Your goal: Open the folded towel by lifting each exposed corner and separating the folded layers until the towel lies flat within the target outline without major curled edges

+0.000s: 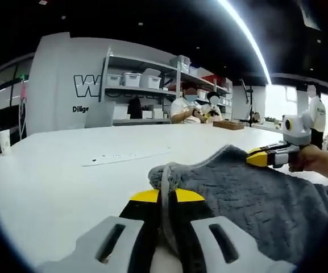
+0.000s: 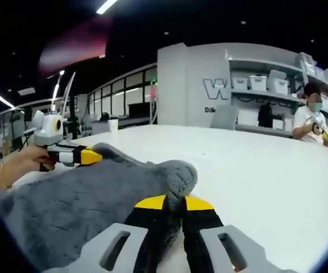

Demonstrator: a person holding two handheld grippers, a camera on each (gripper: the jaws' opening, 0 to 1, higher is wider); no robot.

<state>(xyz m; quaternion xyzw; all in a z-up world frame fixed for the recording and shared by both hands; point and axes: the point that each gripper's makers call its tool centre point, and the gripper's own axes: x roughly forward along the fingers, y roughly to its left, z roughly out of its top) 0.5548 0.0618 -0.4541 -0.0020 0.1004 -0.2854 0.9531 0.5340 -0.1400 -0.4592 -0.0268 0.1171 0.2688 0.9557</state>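
Two grippers, one towel, one table: that is the working count, and each gripper has a corner. In the left gripper view, the left gripper (image 1: 162,196) sits near and low with its yellow-tipped jaws pressed together on a fold of the grey towel (image 1: 249,193), whose edge runs up between them; to the right and farther off, the right gripper (image 1: 264,157) pinches a second corner, a hand (image 1: 314,159) behind it. Holding two corners apart like this looks meant to pull the layers taut, so the fold can be drawn open rather than dragged in a lump. The towel spreads between the two grips, raised at both corners and sagging toward the near right, over the white table (image 1: 67,170); it is not yet flat, and I cannot make out any target outline. One thin pale strip (image 1: 127,156) lies on the table, left of the towel and beyond it. In the right gripper view the roles swap: the left gripper (image 2: 90,154) holds its corner at far left, and the right gripper (image 2: 172,202) clamps a rolled, curled edge of the towel (image 2: 84,199) near centre. Farther right, two people (image 2: 311,119) sit beyond the table by one set of shelves (image 2: 260,85) carrying several bins.
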